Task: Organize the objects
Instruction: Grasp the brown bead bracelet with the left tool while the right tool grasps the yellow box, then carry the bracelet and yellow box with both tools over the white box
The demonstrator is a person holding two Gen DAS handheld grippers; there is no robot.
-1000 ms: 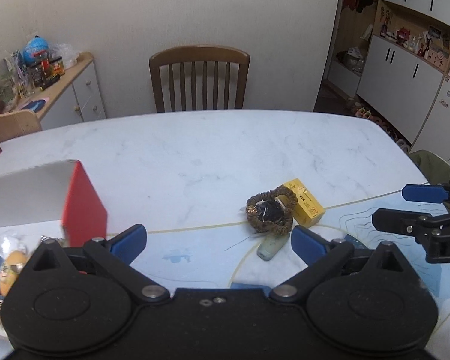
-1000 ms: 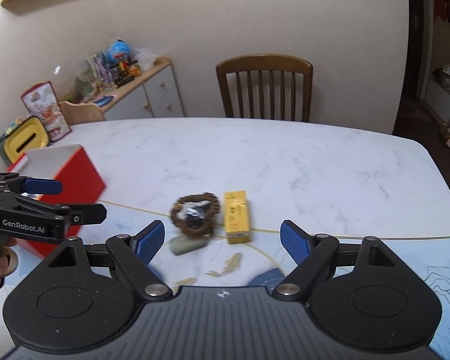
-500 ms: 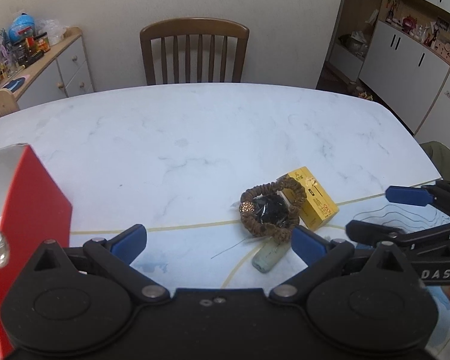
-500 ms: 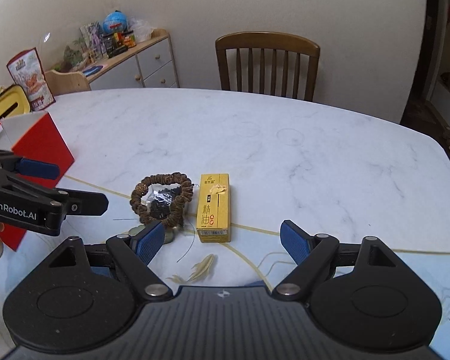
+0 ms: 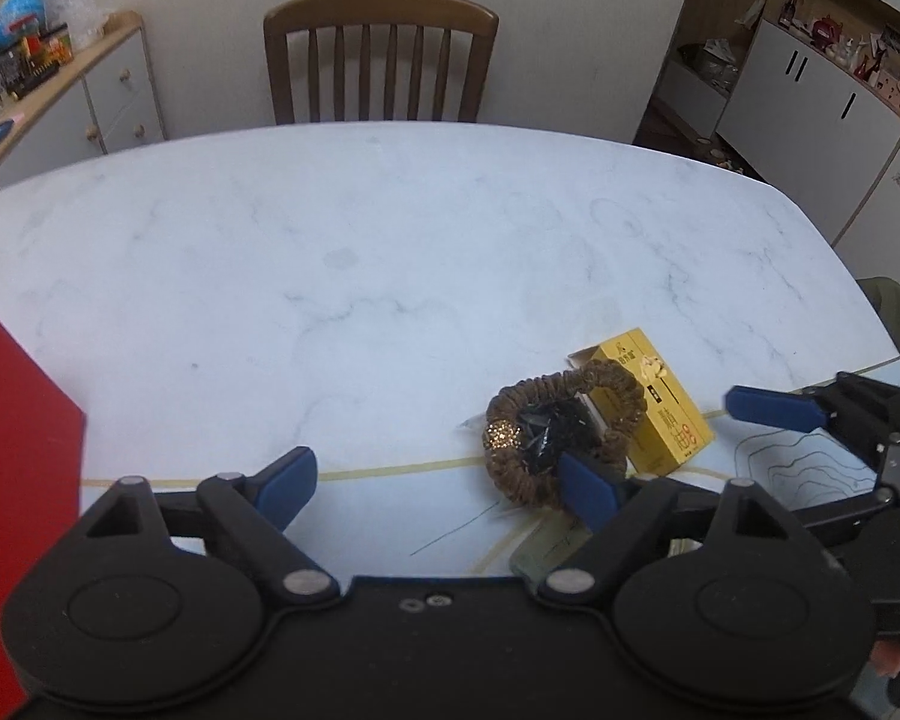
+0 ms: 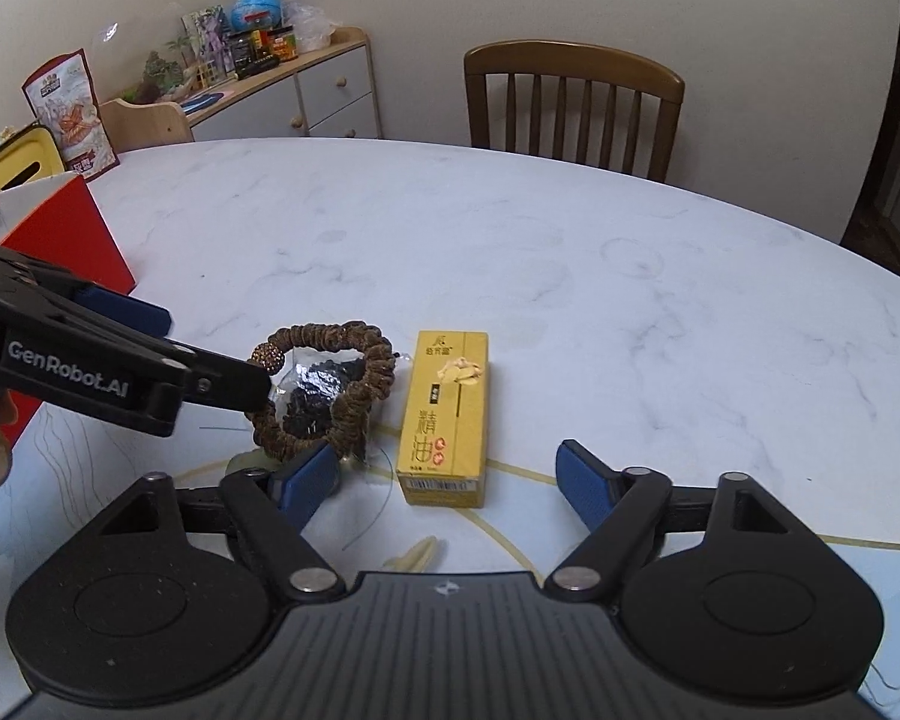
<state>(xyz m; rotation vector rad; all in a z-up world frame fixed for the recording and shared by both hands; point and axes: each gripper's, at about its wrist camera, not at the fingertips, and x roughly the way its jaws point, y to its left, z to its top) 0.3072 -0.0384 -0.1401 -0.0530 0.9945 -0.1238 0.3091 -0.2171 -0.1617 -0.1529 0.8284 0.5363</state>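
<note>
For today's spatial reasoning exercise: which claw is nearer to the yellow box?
Right. The right claw is open with the yellow box lying between its fingers. The left claw sits off to the box's left, over by the brown scrunchie.

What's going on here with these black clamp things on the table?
A person is tidying small items on a marble table, holding a two-finger gripper in each hand. Both are open and hold nothing. The right gripper is lined up in front of a yellow box. The left gripper reaches in toward a brown beaded bracelet that lies beside the box around a small dark packet. A red box stands off to the left.
</note>
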